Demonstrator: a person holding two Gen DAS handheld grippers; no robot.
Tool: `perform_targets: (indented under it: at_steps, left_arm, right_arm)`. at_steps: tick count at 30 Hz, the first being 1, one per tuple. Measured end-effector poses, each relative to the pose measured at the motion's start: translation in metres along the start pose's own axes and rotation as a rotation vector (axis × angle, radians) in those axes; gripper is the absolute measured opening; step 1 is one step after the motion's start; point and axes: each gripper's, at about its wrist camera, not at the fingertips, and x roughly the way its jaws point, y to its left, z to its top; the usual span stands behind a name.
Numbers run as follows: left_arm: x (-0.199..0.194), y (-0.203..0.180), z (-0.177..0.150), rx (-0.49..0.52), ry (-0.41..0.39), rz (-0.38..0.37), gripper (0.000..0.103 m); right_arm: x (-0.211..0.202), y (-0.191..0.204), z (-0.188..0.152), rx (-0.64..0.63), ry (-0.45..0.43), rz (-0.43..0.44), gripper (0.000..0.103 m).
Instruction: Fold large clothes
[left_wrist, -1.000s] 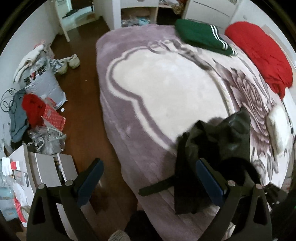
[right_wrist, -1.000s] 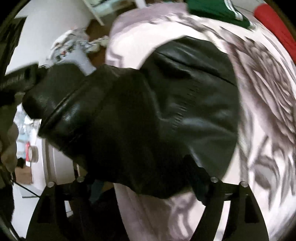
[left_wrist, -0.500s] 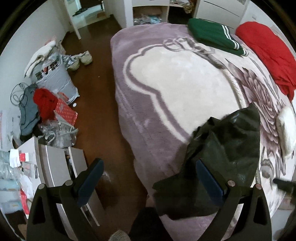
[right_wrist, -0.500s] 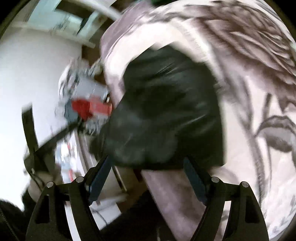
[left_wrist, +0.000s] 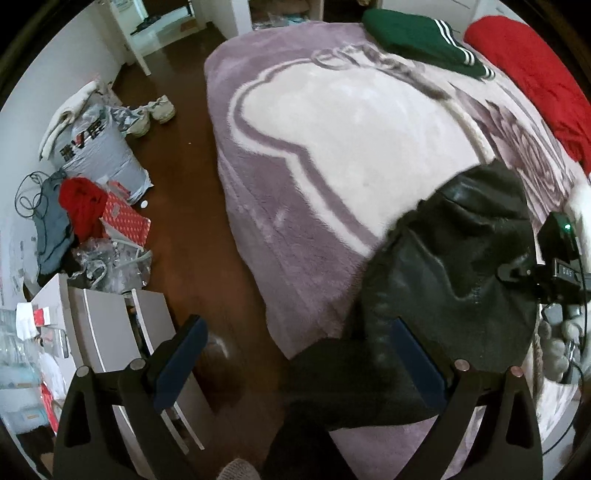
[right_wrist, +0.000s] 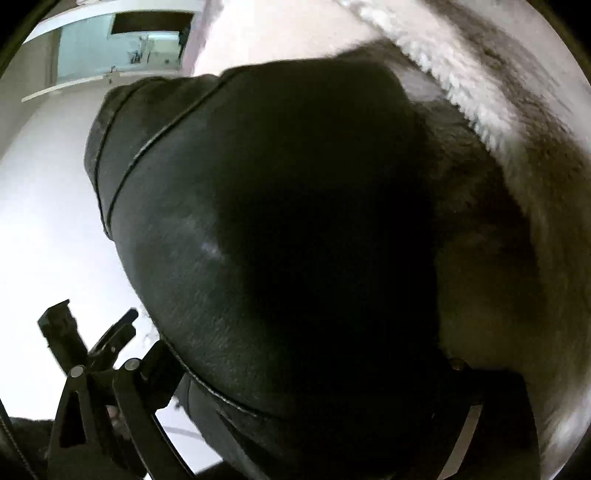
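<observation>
Black leather-look jacket (left_wrist: 454, 273) sits bunched at the near right corner of the bed (left_wrist: 295, 236), part of it spilling over the near edge toward the floor. Left gripper (left_wrist: 295, 354) hangs above that corner, jaws wide apart, holding nothing. Right gripper (right_wrist: 306, 387) is buried behind the jacket; grip or no grip, cannot tell. Risk here: that slick, heavy material could slide off the edge if the hold is loose. Far end of the bed carries a green garment (left_wrist: 421, 37) and a red garment (left_wrist: 532, 77), limiting spreading room.
</observation>
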Motion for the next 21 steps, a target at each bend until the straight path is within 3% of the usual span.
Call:
perform_targets:
  at_steps: [3,6,12,15,17,21]
  left_arm:
    - [0.004,-0.016,0.001,0.020,0.003,-0.007,0.102]
    - [0.001,-0.033,0.006,0.049,-0.004,-0.023,0.102]
    - [-0.011,-0.076,0.015,0.136,-0.038,-0.061,0.102]
    - [-0.012,-0.098,0.017,0.171,-0.045,-0.084,0.102]
    - [-0.010,-0.114,0.014,0.180,-0.036,-0.119,0.102]
    - [-0.002,-0.140,0.003,0.178,0.015,-0.195,0.102]
  right_arm:
    - [-0.021,0.002,-0.025,0.076,-0.119,-0.010,0.072]
    - [-0.039,0.008,-0.060,0.164,-0.253,-0.016,0.063]
    - [-0.099,-0.006,-0.165,0.436,-0.622,0.024,0.059]
    - [-0.126,-0.033,-0.221,0.592,-0.792,-0.009,0.060]
    - [-0.132,-0.056,-0.238,0.662,-0.779,-0.043,0.069]
    - [-0.137,-0.091,-0.253,0.739,-0.601,0.001,0.082]
